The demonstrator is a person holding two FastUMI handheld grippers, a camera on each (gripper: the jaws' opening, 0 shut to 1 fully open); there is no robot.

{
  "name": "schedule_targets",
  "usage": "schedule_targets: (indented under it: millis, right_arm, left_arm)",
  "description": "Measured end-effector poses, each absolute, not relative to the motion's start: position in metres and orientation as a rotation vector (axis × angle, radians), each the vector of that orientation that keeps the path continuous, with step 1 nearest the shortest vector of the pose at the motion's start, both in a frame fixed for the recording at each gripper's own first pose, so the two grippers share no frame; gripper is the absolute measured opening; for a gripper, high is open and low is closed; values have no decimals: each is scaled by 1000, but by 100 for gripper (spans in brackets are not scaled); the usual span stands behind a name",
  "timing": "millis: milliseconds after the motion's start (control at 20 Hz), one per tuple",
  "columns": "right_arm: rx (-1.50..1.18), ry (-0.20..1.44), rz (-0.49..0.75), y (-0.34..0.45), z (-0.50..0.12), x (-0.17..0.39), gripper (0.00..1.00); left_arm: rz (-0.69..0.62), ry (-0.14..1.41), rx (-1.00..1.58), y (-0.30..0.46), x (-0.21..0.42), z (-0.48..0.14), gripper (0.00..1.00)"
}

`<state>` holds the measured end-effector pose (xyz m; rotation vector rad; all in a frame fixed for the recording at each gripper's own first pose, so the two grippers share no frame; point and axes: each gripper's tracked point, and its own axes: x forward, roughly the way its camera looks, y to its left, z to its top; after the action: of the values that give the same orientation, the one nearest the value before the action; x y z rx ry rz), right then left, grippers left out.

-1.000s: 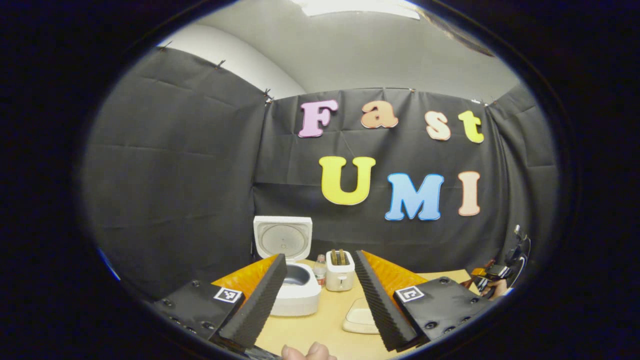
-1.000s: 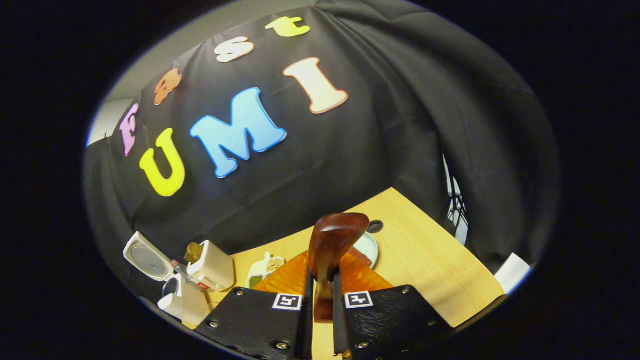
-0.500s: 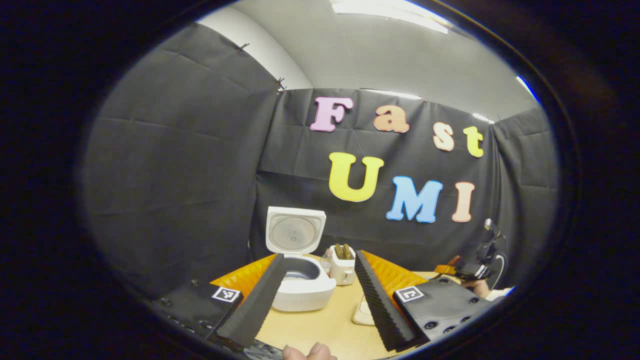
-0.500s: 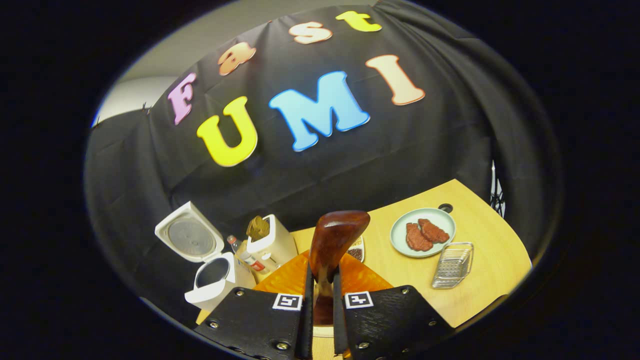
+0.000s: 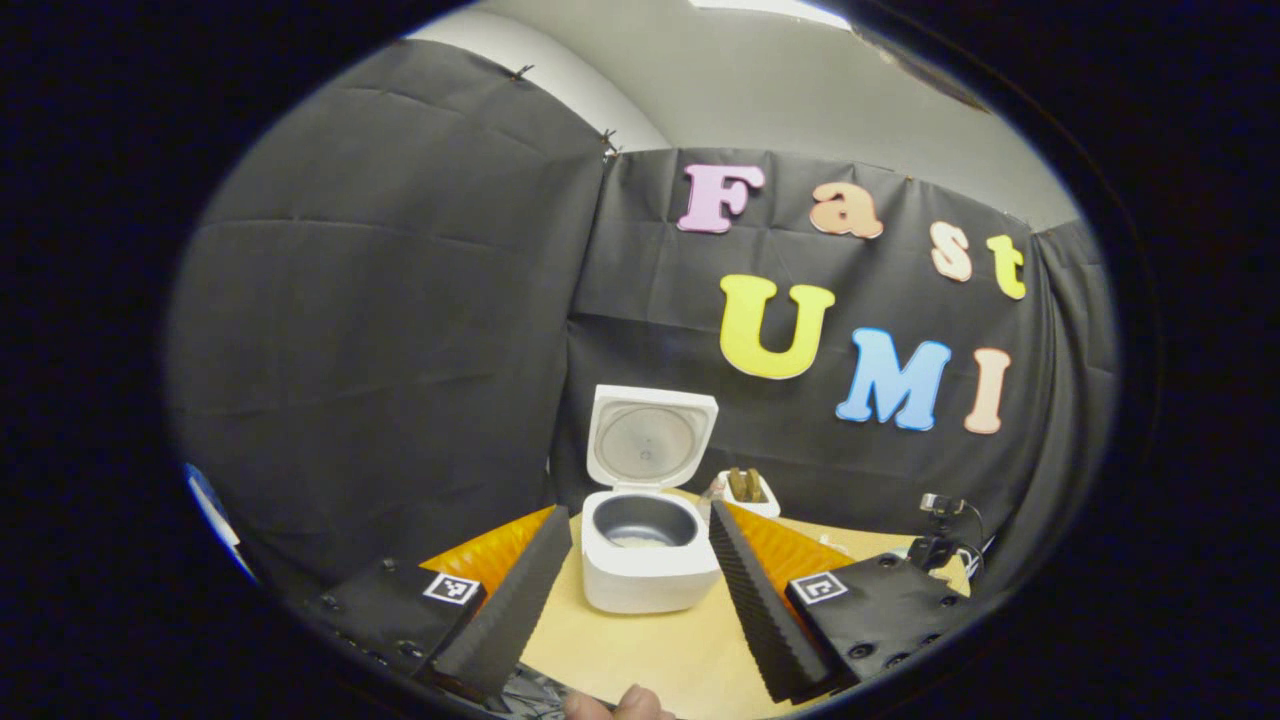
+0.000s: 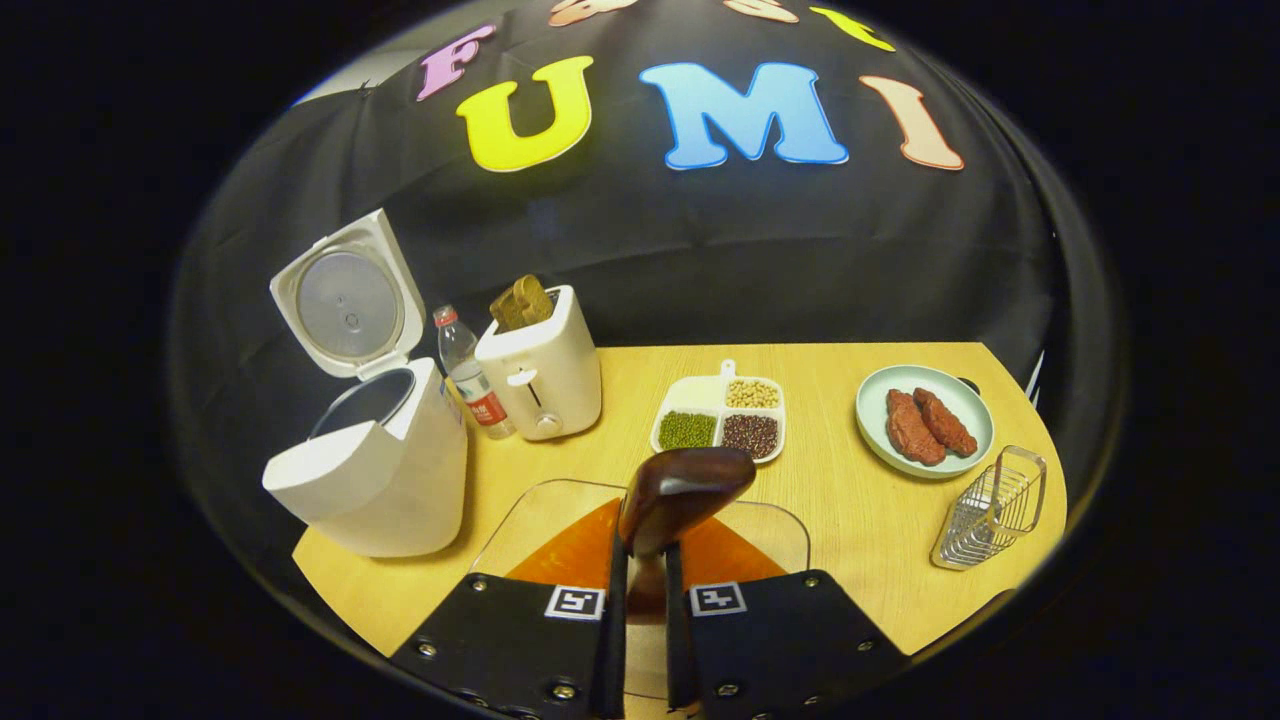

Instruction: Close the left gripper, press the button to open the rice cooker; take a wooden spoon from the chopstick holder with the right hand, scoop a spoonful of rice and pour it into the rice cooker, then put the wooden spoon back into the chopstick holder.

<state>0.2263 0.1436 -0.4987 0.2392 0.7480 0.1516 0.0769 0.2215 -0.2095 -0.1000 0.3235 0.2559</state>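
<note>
Rice cooker (image 6: 375, 470): white, lid raised upright, standing at the left end of the desk (image 6: 850, 520); in the left gripper view the rice cooker (image 5: 648, 545) sits dead ahead, and a little pale matter lies on the floor of its dark inner pot.

Wooden spoon (image 6: 680, 490): dark, glossy, bowl up, handle pinched between both fingers of the right hand-held gripper (image 6: 645, 640), which is closed down to the handle's width.

Left hand-held gripper (image 5: 640, 600): fingers spread wide, holding nothing, framing the cooker without touching it. A fingertip of the person (image 5: 620, 703) shows at the bottom edge.

Items seen from the right gripper view:
- water bottle (image 6: 468, 375), between cooker and toaster.
- toaster (image 6: 540, 370), bread in its slots.
- divided dish (image 6: 722, 420) of green, pale and dark beans.
- plate (image 6: 925, 420) with two red meat pieces.
- wire rack (image 6: 990, 505), near the right edge.
- clear tray (image 6: 530, 520), lying under the gripper.

Chopstick holder: cannot be told.
</note>
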Motion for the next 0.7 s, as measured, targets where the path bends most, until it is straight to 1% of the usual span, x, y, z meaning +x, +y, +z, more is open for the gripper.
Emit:
schedule_targets:
  millis: [150, 350, 400, 450, 500, 550, 600, 700]
  right_arm:
    - [222, 770, 190, 157, -507, 219, 17]
    - [296, 808, 236, 188, -506, 213, 17]
    - [337, 824, 247, 194, -504, 212, 17]
    - [382, 838, 255, 200, -504, 212, 17]
    - [432, 850, 255, 203, -502, 214, 17]
    - [474, 859, 250, 203, -503, 216, 17]
    - [505, 864, 236, 200, -504, 217, 17]
    - [575, 856, 214, 190, -500, 221, 17]
  left_arm:
    - [282, 335, -108, 223, 76, -214, 100]
    - [298, 318, -96, 224, 77, -208, 96]
    - [299, 317, -98, 223, 78, -208, 93]
    - [301, 315, -98, 223, 78, -208, 96]
    - [303, 311, -96, 223, 77, -208, 96]
    - [305, 304, -93, 222, 76, -205, 100]
    - [308, 300, -85, 223, 76, -201, 100]
    - [312, 295, -73, 223, 74, -196, 95]
